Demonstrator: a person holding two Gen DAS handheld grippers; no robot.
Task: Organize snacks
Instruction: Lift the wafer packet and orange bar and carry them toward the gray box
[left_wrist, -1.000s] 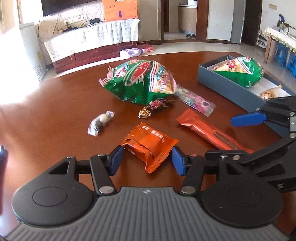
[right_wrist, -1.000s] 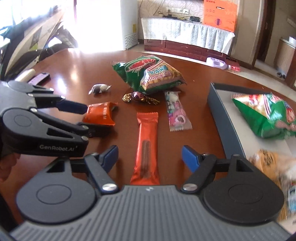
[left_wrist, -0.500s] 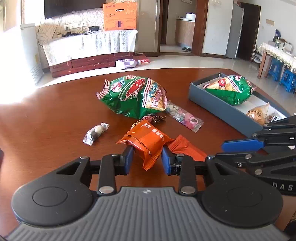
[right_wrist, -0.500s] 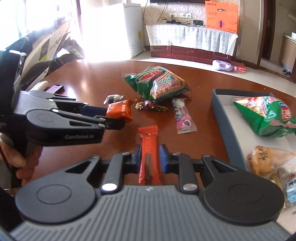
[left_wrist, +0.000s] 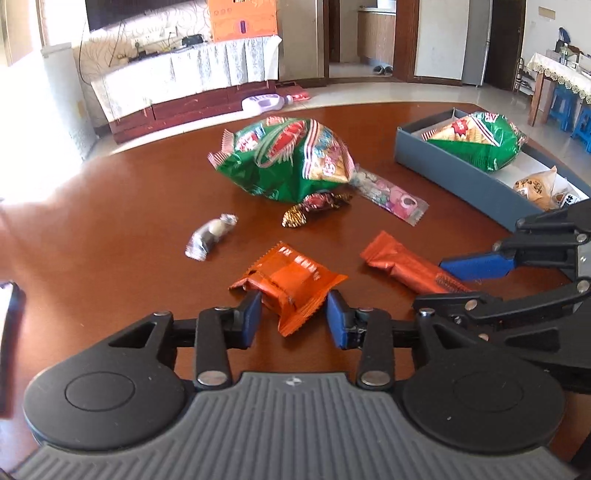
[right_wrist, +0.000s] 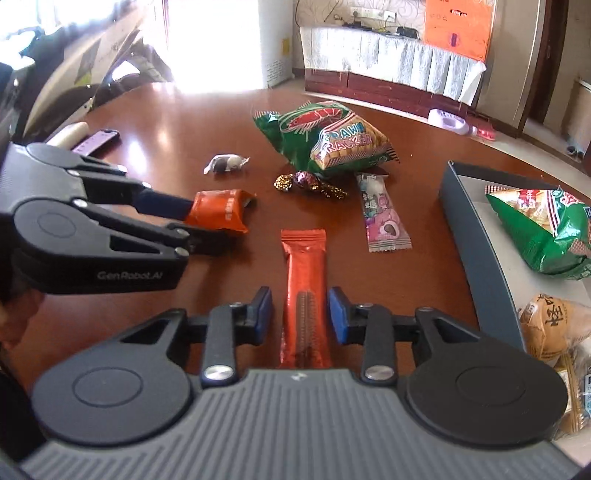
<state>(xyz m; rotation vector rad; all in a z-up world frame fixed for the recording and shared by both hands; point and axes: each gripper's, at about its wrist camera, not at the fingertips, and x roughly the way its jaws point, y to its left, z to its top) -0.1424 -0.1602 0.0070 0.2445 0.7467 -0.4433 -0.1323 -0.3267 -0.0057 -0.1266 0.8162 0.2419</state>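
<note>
An orange square snack packet (left_wrist: 291, 282) lies on the brown table between the fingers of my left gripper (left_wrist: 294, 319), which is open around it with small gaps on both sides. It also shows in the right wrist view (right_wrist: 218, 211). A long orange-red snack bar (right_wrist: 304, 291) lies between the fingers of my right gripper (right_wrist: 300, 314), which is open around it. The bar also shows in the left wrist view (left_wrist: 406, 264). A grey box (left_wrist: 458, 177) at the right holds a green chip bag (left_wrist: 476, 140) and a tan wrapped bun (right_wrist: 546, 321).
On the table lie a large green prawn cracker bag (left_wrist: 284, 158), a pink clear candy pack (left_wrist: 391, 194), a dark foil candy (left_wrist: 314, 206) and a silver wrapped candy (left_wrist: 210, 236). A phone (right_wrist: 96, 140) lies at the table's far left edge.
Both grippers closed on their snacks and lifted them half a second ago. Now both snacks are back on the table and both grippers have opened around them.
</note>
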